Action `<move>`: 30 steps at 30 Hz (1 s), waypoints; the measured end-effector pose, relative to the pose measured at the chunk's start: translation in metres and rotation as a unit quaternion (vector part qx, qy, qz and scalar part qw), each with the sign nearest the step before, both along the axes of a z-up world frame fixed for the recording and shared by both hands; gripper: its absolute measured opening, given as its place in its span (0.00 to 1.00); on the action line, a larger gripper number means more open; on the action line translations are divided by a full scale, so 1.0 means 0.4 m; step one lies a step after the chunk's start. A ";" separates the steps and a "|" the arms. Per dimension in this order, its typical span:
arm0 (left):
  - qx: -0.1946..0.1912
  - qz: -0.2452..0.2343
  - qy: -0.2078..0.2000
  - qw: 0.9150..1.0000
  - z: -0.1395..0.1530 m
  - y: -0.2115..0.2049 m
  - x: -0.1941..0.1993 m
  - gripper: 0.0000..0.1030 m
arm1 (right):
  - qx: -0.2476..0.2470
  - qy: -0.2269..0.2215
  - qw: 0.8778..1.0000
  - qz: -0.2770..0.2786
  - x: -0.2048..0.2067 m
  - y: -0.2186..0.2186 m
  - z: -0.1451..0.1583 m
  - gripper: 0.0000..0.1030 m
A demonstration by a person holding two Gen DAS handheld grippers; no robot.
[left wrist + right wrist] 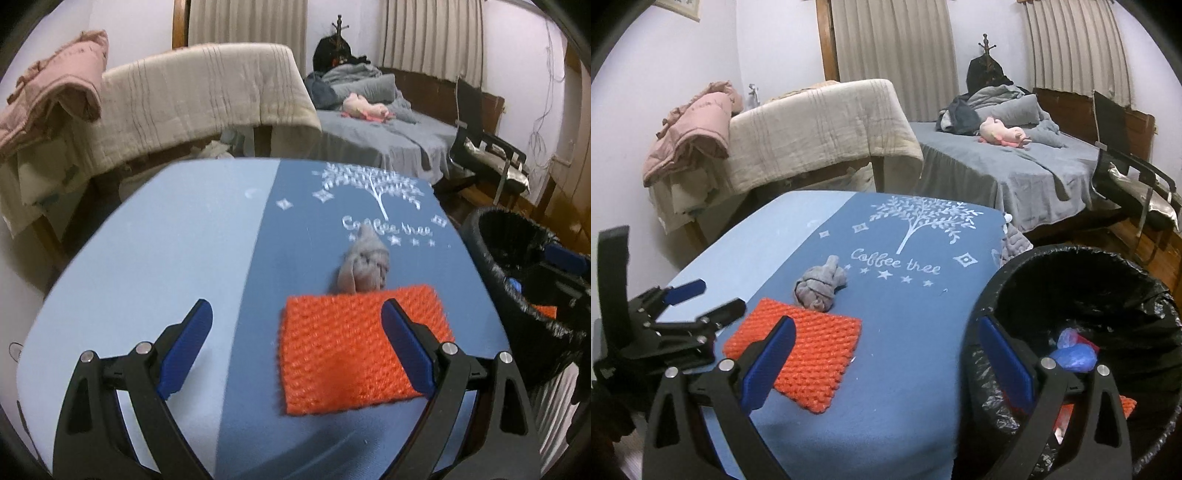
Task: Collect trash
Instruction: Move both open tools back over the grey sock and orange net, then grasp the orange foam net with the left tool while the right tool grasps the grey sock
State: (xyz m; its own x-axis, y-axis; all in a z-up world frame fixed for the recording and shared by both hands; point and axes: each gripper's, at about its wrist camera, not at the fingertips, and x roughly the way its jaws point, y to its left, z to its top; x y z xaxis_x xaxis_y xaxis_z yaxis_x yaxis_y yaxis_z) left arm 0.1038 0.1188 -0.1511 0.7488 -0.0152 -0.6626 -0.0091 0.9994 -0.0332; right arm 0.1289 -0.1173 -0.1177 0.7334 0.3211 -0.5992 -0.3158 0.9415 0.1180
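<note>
An orange mesh pad (pixel 351 343) lies flat on the blue table cloth (pixel 166 258), with a crumpled grey wad (pixel 364 266) just beyond its far edge. My left gripper (pixel 297 308) is open above the pad's near left part; its right finger hangs over the pad and nothing is held. In the right wrist view the orange pad (pixel 805 354) and grey wad (pixel 820 288) sit left of centre. My right gripper (pixel 886 325) is open and empty, its right finger over the rim of the black-lined bin (pixel 1071 258). Blue bagged trash (pixel 1075 354) lies inside the bin.
The bin (pixel 517 280) stands off the table's right edge. The left gripper (pixel 713 295) shows at the table's left side. Behind are a cloth-draped piece of furniture (pixel 820 129), a grey bed (pixel 1015 166) and a black chair (pixel 1126 173).
</note>
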 end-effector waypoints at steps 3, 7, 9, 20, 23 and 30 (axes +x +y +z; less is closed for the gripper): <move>-0.003 -0.003 0.014 1.000 -0.029 -0.007 0.008 0.87 | 0.001 0.005 1.000 -0.002 0.001 -0.003 -0.009 0.94; -0.002 -0.007 0.029 1.000 -0.056 -0.016 0.017 0.86 | 0.002 0.008 1.000 -0.002 0.000 -0.003 -0.019 0.94; -0.007 -0.013 0.042 0.999 -0.070 -0.020 0.025 0.81 | 0.003 0.009 1.000 -0.002 0.001 -0.002 -0.023 0.94; -0.044 -0.032 0.078 0.995 -0.111 -0.040 0.039 0.66 | 0.002 0.012 1.000 -0.004 0.002 -0.004 -0.024 0.94; -0.051 -0.039 0.077 0.995 -0.110 -0.043 0.037 0.52 | 0.000 0.012 1.000 -0.003 0.005 -0.001 -0.024 0.94; -0.051 -0.059 0.068 0.995 -0.100 -0.076 0.020 0.30 | -0.006 0.008 1.000 -0.001 0.010 0.005 -0.017 0.94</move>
State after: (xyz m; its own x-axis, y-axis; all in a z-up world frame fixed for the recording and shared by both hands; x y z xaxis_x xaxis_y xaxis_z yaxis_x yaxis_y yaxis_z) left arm 0.1119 0.0883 -0.1910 0.6407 -0.1702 -0.7487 0.0974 0.9853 -0.1406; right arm 0.1331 -0.1153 -0.1245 0.7243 0.3128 -0.6145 -0.3119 0.9434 0.1126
